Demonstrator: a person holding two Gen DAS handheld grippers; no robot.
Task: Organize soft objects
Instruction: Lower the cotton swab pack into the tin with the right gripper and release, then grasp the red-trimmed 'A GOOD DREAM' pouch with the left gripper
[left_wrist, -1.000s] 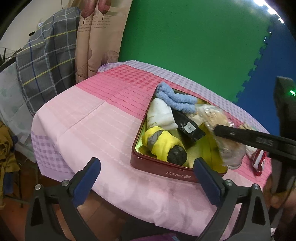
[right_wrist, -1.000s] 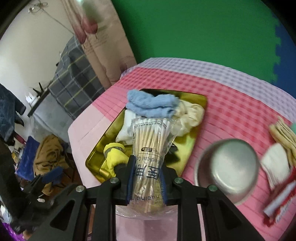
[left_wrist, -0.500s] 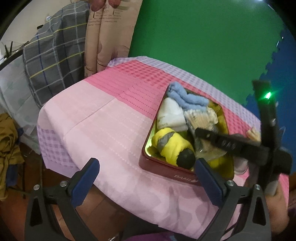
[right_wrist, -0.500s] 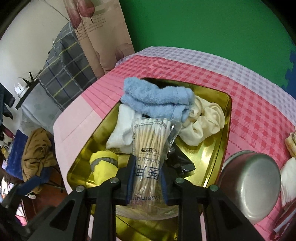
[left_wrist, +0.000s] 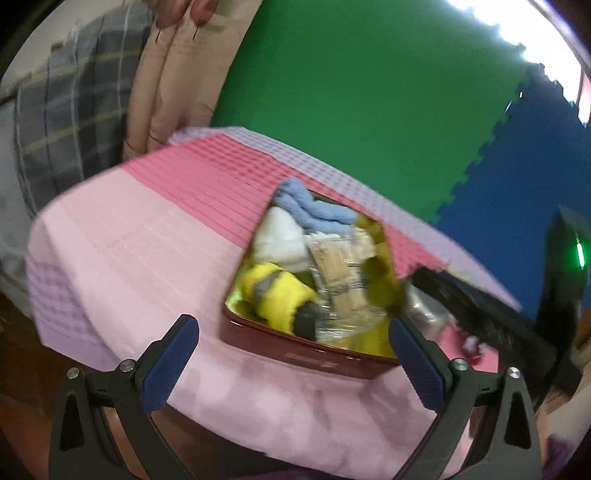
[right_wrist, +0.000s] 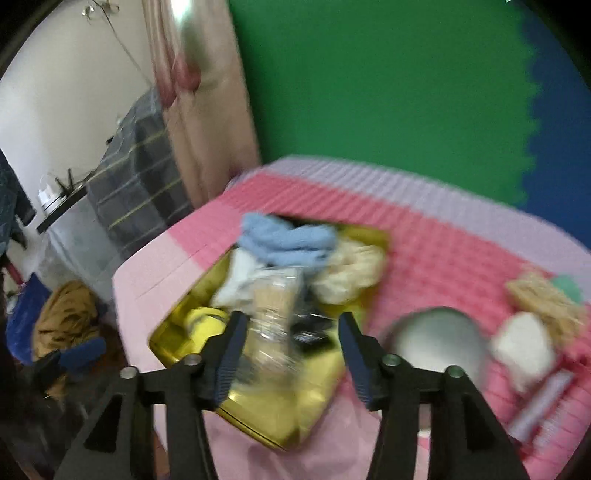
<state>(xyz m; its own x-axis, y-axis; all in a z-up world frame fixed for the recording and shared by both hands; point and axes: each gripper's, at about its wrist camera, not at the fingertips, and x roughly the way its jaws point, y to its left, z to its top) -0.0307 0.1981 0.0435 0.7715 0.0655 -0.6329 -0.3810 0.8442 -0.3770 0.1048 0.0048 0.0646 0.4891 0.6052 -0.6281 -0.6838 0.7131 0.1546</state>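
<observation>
Your right gripper (right_wrist: 291, 350) is opening, its jaws letting go of the cotton-swab packet (right_wrist: 275, 317), which a moment ago was clamped and is now lying in the gold tin (right_wrist: 258, 413). Your left gripper (left_wrist: 291, 365) is hanging released, empty.

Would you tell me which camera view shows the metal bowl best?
The right wrist view shows it best: the metal bowl sits whole, though blurred, on the pink tablecloth just right of the gold tin. In the left wrist view only a grey sliver shows beyond the tin's right edge, mostly hidden by the right gripper.
</observation>
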